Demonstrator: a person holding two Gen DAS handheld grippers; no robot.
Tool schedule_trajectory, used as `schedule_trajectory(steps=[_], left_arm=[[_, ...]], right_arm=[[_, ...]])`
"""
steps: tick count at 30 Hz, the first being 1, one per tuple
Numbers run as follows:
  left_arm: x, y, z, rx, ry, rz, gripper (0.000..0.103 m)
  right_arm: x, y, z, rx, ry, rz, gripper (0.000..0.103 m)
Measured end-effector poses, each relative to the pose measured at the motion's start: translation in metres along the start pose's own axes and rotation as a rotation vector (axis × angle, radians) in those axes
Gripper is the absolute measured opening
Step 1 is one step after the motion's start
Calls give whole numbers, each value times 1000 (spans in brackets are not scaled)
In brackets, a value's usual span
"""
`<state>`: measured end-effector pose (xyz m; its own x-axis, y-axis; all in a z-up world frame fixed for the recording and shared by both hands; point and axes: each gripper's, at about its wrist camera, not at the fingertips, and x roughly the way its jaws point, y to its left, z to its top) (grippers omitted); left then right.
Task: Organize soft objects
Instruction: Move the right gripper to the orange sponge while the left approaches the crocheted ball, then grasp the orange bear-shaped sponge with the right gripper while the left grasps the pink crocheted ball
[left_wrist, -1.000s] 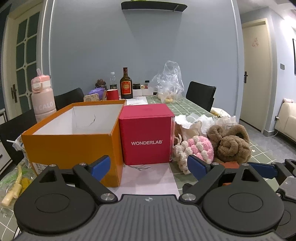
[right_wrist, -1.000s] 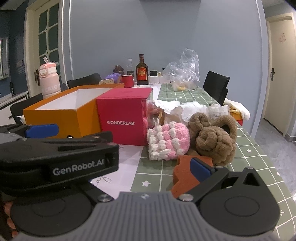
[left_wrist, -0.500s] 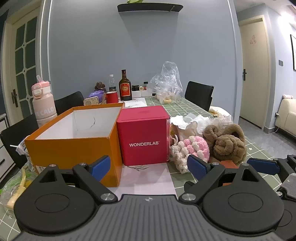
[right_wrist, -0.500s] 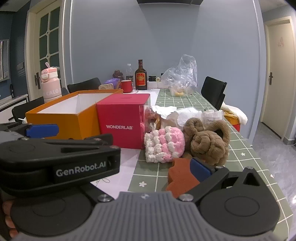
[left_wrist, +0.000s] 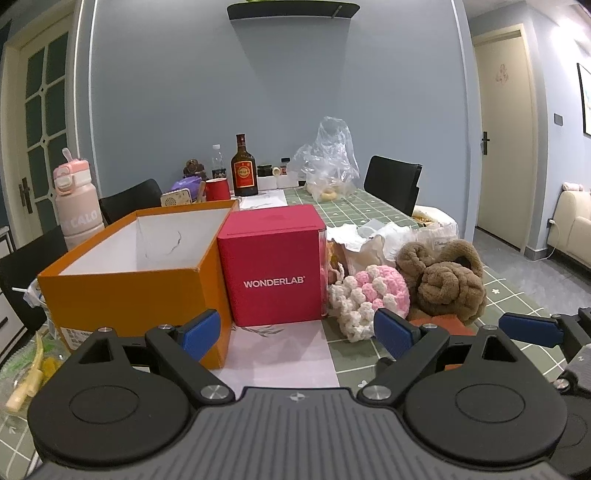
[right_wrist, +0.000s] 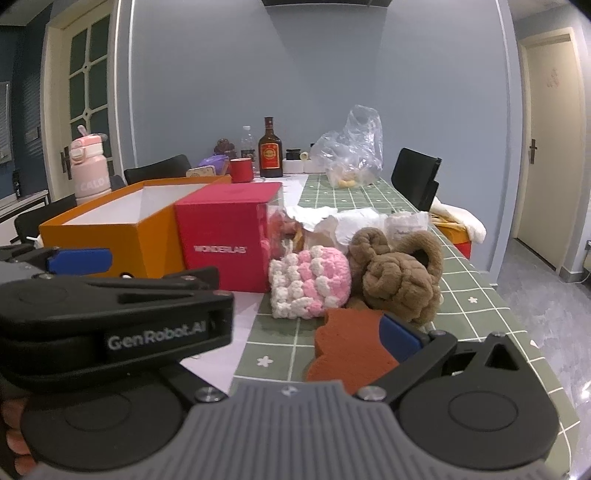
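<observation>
Pink-and-white crocheted yarn ball (left_wrist: 369, 295) leans on the brown knotted plush (left_wrist: 448, 286); grabbing one could drag both. Left hand-held gripper (left_wrist: 297, 330) and right hand-held gripper (right_wrist: 236, 295) both gape, released and empty.

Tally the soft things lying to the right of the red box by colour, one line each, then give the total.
Pink and white: 1, the crocheted piece
Brown: 1, the knotted plush
Rust orange: 1, the sponge
Total: 3
All lie on the green checked tablecloth; none is in the orange box.
</observation>
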<state>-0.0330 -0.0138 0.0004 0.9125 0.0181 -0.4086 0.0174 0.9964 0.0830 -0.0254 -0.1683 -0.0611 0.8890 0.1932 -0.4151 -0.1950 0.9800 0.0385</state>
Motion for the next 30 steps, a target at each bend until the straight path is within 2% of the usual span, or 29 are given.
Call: schedule_trajectory(steps=[6,8,13,15,20,24,26,27,29,30], left_arm=[[13,2,-4,-1,13,-42,103],[19,-1,-7,15,25,-61,103],[35,-6,-13,27,41,-95,103],[39,-3,-13,-10,38,-95,103],[51,7,-9,-101,66,-118,103],[58,7,-10,-88,67,-109,103],[60,5,-11,-77,62,-122,103],[61,4,-11,-73,62,-129,103],[62,0,-12,-66,59,-142,103],[63,-2,-12,-60,59,-146,103]], right_arm=[[21,-32,-9,17,45,-135,100],[30,-45,-12,39,65,-147,100],[50,-55,-16,48,120,-94,100],[54,-51,-17,34,128,-71,100],[73,-33,-19,-32,159,-75,100],[85,-35,-21,4,199,-69,100],[87,-36,-21,-2,218,-64,95],[86,-35,-22,-14,210,-63,92],[83,-35,-23,-38,195,-61,82],[81,-37,-24,-41,190,-51,80]])
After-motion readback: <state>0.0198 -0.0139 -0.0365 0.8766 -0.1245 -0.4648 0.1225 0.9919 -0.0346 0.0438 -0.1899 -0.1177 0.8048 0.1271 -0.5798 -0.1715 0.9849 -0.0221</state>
